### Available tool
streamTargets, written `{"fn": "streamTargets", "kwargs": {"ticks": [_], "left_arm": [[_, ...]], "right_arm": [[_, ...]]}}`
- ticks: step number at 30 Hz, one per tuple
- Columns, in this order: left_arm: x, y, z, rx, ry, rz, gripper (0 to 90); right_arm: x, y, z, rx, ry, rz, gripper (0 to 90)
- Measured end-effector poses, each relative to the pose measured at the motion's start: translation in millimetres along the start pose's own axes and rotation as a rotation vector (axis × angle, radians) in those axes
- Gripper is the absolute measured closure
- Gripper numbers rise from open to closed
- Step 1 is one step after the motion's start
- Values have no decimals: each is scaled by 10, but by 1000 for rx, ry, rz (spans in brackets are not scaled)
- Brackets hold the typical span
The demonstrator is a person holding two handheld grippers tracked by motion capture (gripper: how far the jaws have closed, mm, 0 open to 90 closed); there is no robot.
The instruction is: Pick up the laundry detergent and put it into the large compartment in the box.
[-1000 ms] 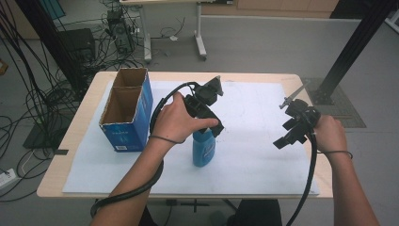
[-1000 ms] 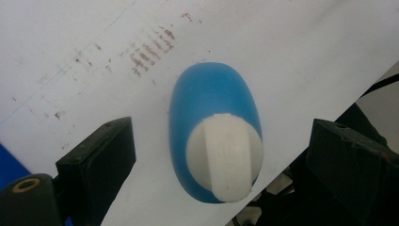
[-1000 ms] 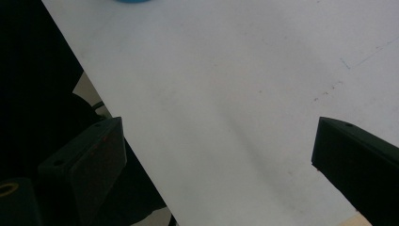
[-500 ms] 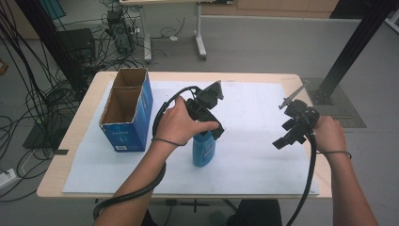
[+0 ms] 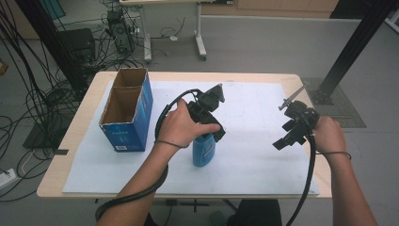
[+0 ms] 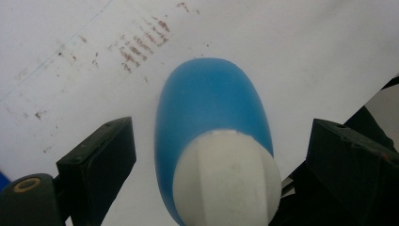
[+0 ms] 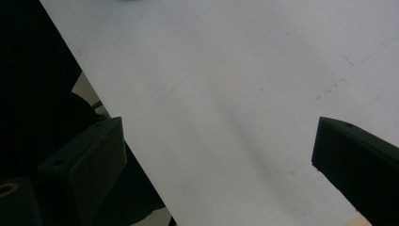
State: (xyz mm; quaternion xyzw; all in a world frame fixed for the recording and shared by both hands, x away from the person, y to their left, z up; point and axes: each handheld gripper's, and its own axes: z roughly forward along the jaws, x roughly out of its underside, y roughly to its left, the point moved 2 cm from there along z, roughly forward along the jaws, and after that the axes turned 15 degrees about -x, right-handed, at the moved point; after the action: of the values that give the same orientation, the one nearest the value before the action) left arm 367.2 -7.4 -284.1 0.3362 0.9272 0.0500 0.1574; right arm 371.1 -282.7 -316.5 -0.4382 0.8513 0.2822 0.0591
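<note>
The bottle [image 5: 203, 149], blue with a white cap, stands upright on the white sheet [image 5: 254, 117] near the middle of the wooden table [image 5: 89, 101]. My left gripper [image 6: 221, 165] hangs right over it, jaws apart on either side of the cap without touching. My right gripper [image 5: 292, 130] hovers at the right edge of the sheet, jaws apart over bare paper. A blue cardboard box [image 5: 126, 110], open on top, stands to the left. Beyond the table lie grey floor [image 5: 263, 47], tangled cables [image 5: 33, 99] and another table's legs [image 5: 200, 35].

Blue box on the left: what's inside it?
The blue box stands open, with two brown cardboard compartments; nothing shows in their upper parts. The bottoms are hidden by its walls, so I cannot tell.
</note>
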Motion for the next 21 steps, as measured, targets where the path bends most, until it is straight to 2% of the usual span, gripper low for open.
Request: {"fn": "streamTargets", "kwargs": {"ticks": [21], "left_arm": [[16,42,-13,-9,-2,-7,91]], "right_arm": [[-27,5,13,-1,3,1,33]]}}
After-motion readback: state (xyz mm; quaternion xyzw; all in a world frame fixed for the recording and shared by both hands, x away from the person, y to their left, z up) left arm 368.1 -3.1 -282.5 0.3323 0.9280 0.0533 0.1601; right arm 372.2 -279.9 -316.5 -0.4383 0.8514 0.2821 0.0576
